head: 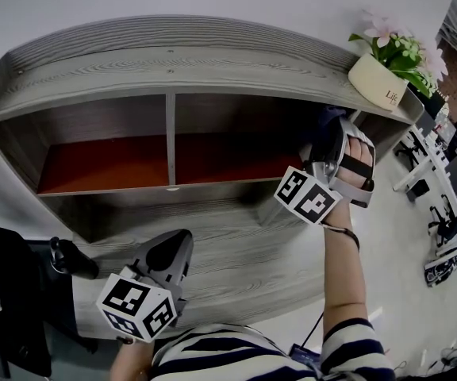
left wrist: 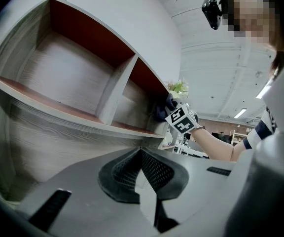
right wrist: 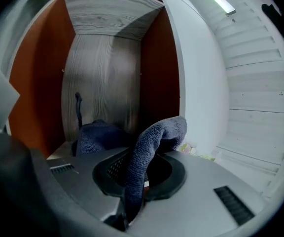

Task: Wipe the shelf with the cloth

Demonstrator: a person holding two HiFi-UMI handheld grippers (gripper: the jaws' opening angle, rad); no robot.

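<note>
Wiping step judged in hand: cloth (right wrist: 144,147) was pinched in right gripper (right wrist: 141,174) inside shelf (head: 173,62), right compartment. Left gripper (left wrist: 141,154) was seen closed, empty. Next: pressed sweep along board judged required.

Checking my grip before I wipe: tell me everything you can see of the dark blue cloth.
The dark blue cloth, a nubby towelling-like fabric, is pinched between the jaws of the right gripper. One fold arches up and over past the jaws; the rest bunches ahead, inside the right-hand compartment of the grey wood-grain shelf. Whether it presses on the wood is unclear.
</note>
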